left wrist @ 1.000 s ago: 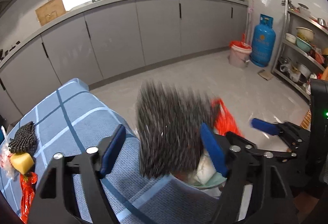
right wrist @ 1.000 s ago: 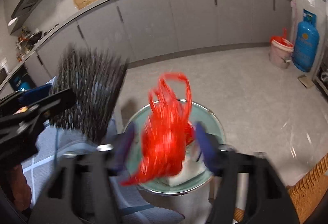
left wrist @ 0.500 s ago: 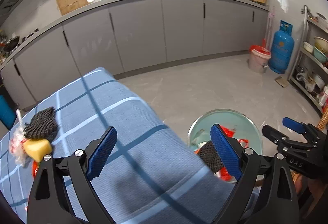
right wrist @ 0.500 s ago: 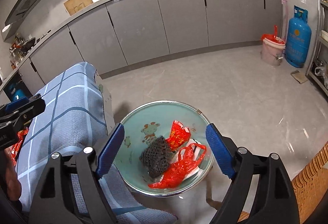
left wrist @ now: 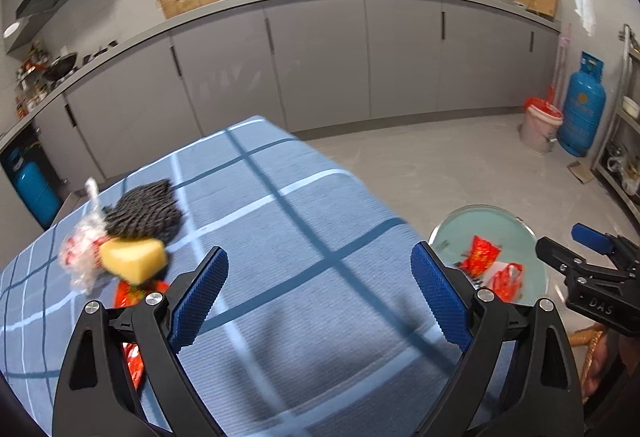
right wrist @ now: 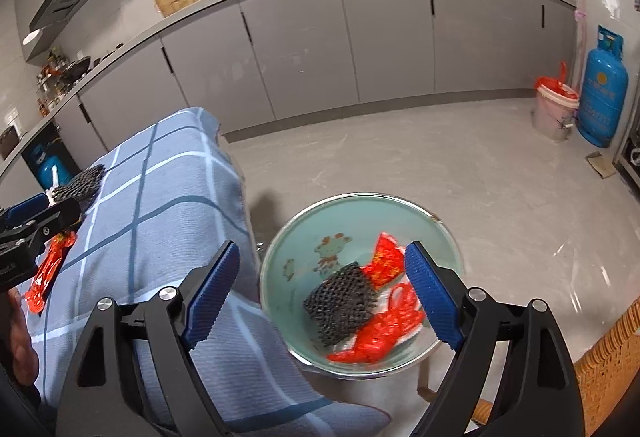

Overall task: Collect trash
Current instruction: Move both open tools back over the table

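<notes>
A pale green basin stands beside the blue checked table. It holds a black foam net, a red wrapper and a red plastic bag. My right gripper is open and empty above the basin. My left gripper is open and empty over the table. On the table's left lie a second black foam net, a yellow sponge, a clear wrapper and a red wrapper, partly hidden by the left finger. The basin also shows in the left wrist view.
Grey kitchen cabinets line the far wall. A pink bucket and a blue gas cylinder stand on the floor at the right. A wicker chair edge is at the lower right.
Both grippers let go of their loads: the black net and the red bag now lie in the basin. The left gripper has swung left over the table, toward the trash there.
</notes>
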{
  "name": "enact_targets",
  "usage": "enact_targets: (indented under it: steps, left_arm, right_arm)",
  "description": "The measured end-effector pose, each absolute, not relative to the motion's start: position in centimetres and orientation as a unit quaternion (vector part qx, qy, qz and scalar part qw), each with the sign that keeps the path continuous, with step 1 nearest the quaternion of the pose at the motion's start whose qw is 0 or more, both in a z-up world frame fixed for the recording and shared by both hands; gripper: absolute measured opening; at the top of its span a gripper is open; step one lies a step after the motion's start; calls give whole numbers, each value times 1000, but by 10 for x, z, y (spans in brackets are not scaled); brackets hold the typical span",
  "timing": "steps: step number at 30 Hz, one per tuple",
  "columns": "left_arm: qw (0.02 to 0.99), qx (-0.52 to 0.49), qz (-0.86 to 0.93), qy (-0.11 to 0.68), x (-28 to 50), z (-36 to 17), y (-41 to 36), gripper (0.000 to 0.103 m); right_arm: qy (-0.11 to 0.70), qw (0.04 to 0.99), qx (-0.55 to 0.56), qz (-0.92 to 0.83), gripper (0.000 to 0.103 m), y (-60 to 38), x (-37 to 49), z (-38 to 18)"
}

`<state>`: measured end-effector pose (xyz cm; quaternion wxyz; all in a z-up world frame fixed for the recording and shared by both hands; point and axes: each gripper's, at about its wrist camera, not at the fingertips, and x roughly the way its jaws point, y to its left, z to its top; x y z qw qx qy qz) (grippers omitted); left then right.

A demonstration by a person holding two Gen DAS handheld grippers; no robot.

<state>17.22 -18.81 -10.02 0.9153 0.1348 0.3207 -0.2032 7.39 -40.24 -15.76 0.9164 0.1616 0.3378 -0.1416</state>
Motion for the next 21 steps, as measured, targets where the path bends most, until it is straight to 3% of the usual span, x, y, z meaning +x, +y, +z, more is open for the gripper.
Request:
enact_targets:
  steps: [21]
  left_arm:
    - [927, 84, -48, 363, 205, -123, -31, 91]
  right_arm:
    - [357, 925, 115, -63, 85, -313, 107, -145]
